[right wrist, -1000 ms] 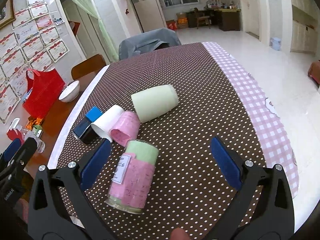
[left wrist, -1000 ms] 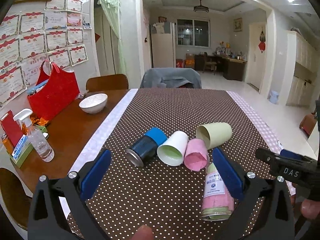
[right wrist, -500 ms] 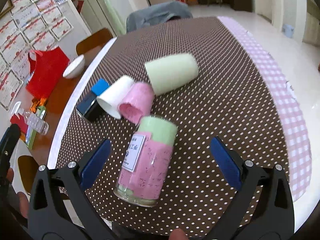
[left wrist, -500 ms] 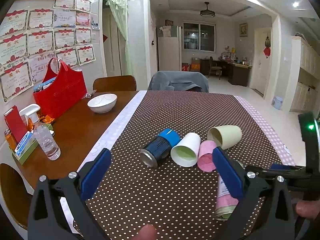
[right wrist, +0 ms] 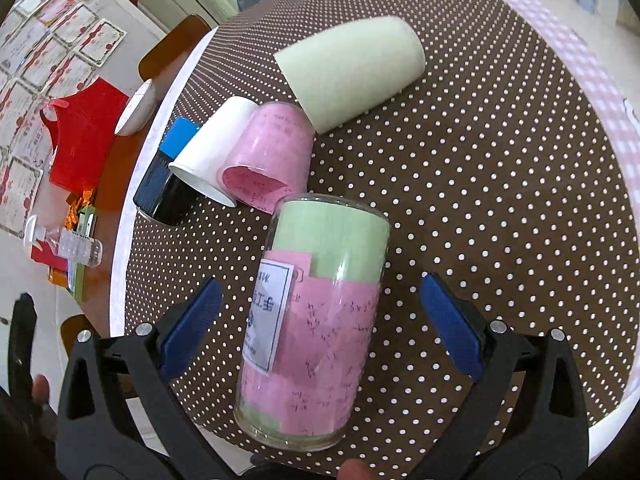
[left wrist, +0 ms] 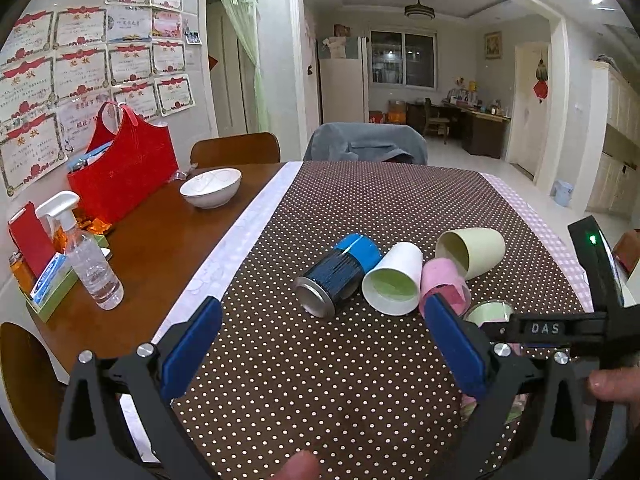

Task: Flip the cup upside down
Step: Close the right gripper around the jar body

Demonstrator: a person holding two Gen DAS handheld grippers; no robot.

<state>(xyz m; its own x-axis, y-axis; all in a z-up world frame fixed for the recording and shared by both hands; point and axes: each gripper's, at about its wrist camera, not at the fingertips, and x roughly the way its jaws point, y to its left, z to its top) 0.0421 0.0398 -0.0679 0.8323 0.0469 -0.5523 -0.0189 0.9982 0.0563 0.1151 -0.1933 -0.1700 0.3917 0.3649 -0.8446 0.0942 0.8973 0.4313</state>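
Note:
A clear glass cup (right wrist: 316, 320) lined with pink and green paper stands on the dotted brown tablecloth, straight in front of my open right gripper (right wrist: 320, 324), whose blue pads sit on either side of it without touching. In the left wrist view only its rim (left wrist: 490, 312) shows behind the right gripper. Several cups lie on their sides beyond it: a pink one (right wrist: 272, 156), a white one (right wrist: 216, 152), a pale green one (right wrist: 352, 72) and a black and blue one (right wrist: 164, 184). My left gripper (left wrist: 320, 356) is open and empty, to the left of the glass cup.
On the bare wood at the left stand a white bowl (left wrist: 211, 187), a red bag (left wrist: 124, 172), a spray bottle (left wrist: 86, 256) and a small box of items (left wrist: 44, 280). Chairs stand at the table's far end. The tablecloth's pink checked border (right wrist: 600, 92) runs along the right edge.
My right gripper has moved down and closer over the glass cup, which now fills the space between its fingers. The left gripper has drawn back slightly. No cup has moved.

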